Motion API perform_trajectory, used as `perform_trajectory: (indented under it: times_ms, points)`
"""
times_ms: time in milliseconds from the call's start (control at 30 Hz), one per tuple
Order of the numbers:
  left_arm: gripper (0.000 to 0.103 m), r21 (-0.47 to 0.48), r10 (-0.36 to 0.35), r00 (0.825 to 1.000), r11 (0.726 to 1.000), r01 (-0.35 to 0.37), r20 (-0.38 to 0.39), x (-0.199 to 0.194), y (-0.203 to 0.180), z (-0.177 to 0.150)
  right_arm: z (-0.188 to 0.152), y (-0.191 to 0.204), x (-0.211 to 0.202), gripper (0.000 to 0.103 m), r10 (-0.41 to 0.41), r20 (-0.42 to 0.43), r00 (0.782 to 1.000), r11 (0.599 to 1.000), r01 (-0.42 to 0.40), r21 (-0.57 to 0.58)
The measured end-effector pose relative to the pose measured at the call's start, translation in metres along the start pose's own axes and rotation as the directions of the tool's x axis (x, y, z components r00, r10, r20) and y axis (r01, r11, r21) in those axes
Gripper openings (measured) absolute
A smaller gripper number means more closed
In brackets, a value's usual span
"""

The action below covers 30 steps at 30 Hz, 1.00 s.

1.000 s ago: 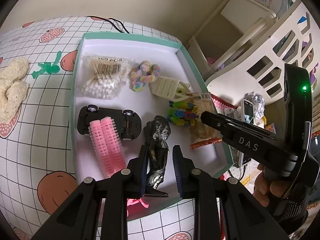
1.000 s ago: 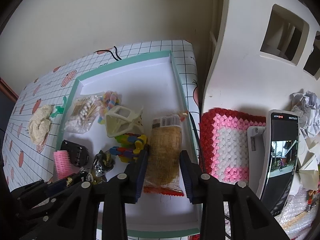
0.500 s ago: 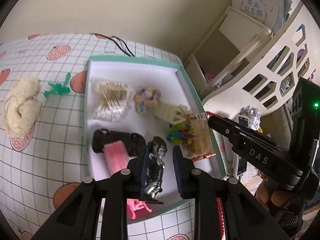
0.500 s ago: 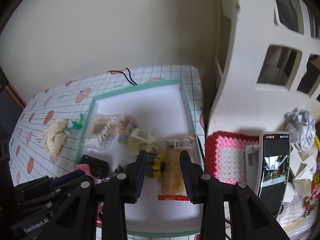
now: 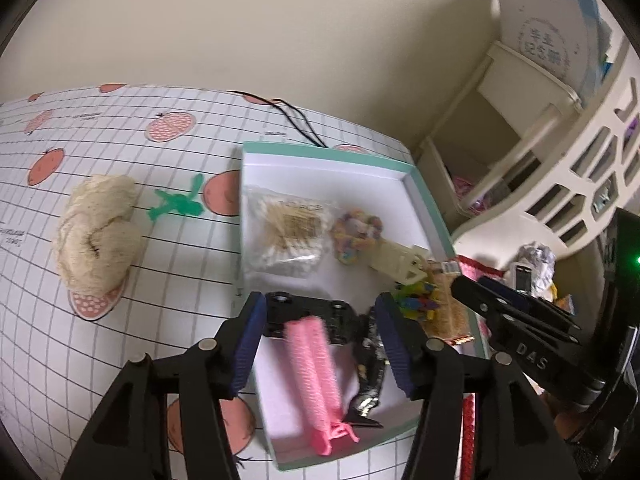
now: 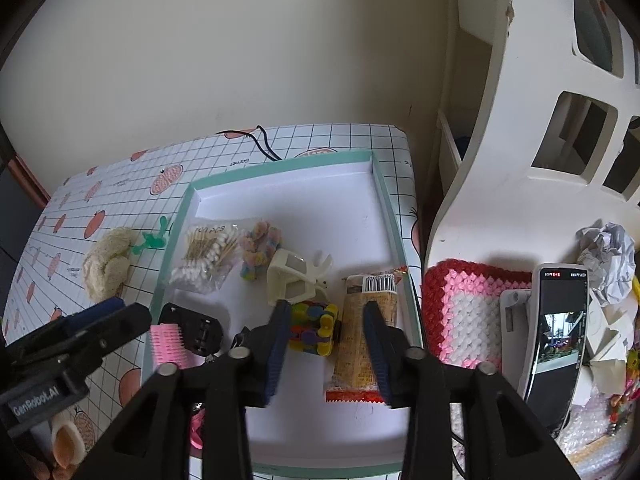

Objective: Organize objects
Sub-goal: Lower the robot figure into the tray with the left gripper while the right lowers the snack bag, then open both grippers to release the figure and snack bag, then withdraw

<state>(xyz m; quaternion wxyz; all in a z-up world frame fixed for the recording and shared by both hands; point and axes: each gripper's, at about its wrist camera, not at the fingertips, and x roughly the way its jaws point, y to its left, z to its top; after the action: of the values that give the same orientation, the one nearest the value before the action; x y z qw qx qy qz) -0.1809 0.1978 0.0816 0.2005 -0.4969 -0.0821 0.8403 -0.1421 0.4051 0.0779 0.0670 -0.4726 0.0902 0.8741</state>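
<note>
A green-rimmed white tray [image 5: 420, 184] [image 6: 390, 216] holds a bag of cotton swabs [image 5: 290, 232], a colourful scrunchie [image 6: 260, 248], a cream claw clip [image 6: 296, 280], a block toy [image 6: 314, 328], a snack packet [image 6: 366, 336], a black toy car [image 5: 308, 316], a pink hair roller [image 5: 312, 364] and a dark figurine [image 5: 370, 364]. My left gripper [image 5: 320, 340] hangs open above the roller and car, holding nothing. My right gripper [image 6: 326, 344] is open above the block toy and packet. A cream knitted piece [image 5: 96, 232] and a green plastic piece [image 5: 176, 206] lie on the table to the tray's left.
A white cut-out shelf unit [image 6: 540, 140] rises right of the table. Below it are a pink-and-red crochet mat [image 6: 464, 312], a phone on a stand [image 6: 560, 332] and crumpled paper [image 6: 608, 256]. A black cable [image 5: 296, 120] trails behind the tray.
My left gripper's jaws have spread wide and let go of the dark figurine, which now lies in the tray. Both grippers have drawn back from the tray, and the right jaws are slightly wider.
</note>
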Motion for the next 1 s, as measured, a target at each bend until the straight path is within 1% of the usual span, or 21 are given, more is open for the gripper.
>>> perform_trajectory:
  times_ms: [33,100,133,167,200,233,267,367,533,633,733,900,1000]
  points:
    - [0.059,-0.008,0.010,1.000,1.000,-0.010,0.001,0.000,0.003,0.001,0.000,0.001,0.000,0.051,0.000,0.000,1.000,1.000,0.000,-0.003]
    - [0.066,-0.019,0.027,1.000,0.999,-0.027,-0.002,0.001,0.007,0.000,0.000,0.002,-0.001,0.057,0.003,0.002,1.000,1.000,-0.002,-0.009]
    - [0.071,-0.027,0.037,0.999,0.999,-0.037,-0.002,0.001,0.010,0.001,0.000,0.002,-0.001,0.063,0.006,0.001,1.000,1.000,-0.006,-0.011]
    - [0.075,-0.032,0.046,0.999,0.998,-0.046,-0.002,0.001,0.011,0.000,0.000,0.003,-0.001,0.066,0.007,0.003,1.000,1.000,-0.007,-0.013]
    - [0.076,-0.036,0.055,0.998,0.998,-0.055,-0.002,0.001,0.013,0.000,0.000,0.004,0.000,0.066,0.008,0.004,1.000,1.000,-0.008,-0.015]
    - [0.080,-0.038,0.065,0.998,0.997,-0.065,-0.003,0.002,0.015,0.000,0.000,0.004,0.000,0.068,0.008,0.005,1.000,1.000,-0.008,-0.017]
    - [0.084,-0.043,0.079,0.997,0.996,-0.079,-0.003,0.002,0.017,0.000,0.000,0.005,0.000,0.071,0.009,0.005,1.000,1.000,-0.009,-0.017]
    - [0.089,-0.057,0.105,0.994,0.993,-0.104,0.004,0.002,0.022,0.001,0.000,0.006,0.000,0.078,0.016,0.009,1.000,1.000,-0.016,-0.016]
    - [0.092,-0.069,0.125,0.992,0.990,-0.124,0.011,0.001,0.028,0.002,0.000,0.006,0.001,0.088,0.019,0.010,1.000,1.000,-0.019,-0.012]
    - [0.097,-0.074,0.134,0.991,0.989,-0.132,0.017,0.001,0.030,0.003,0.001,0.006,0.001,0.092,0.022,0.014,1.000,1.000,-0.022,-0.015]
    - [0.103,-0.069,0.154,0.988,0.986,-0.152,0.029,0.000,0.031,0.003,0.001,0.007,0.001,0.099,0.028,0.016,0.999,0.999,-0.027,-0.019]
    - [0.103,-0.063,0.170,0.985,0.984,-0.168,0.028,0.001,0.032,0.002,0.001,0.008,0.003,0.100,0.032,0.013,0.999,0.999,-0.032,-0.025]
    - [0.103,-0.059,0.178,0.984,0.983,-0.177,0.024,0.002,0.032,0.001,0.001,0.009,0.003,0.103,0.032,0.010,0.999,0.999,-0.032,-0.027]
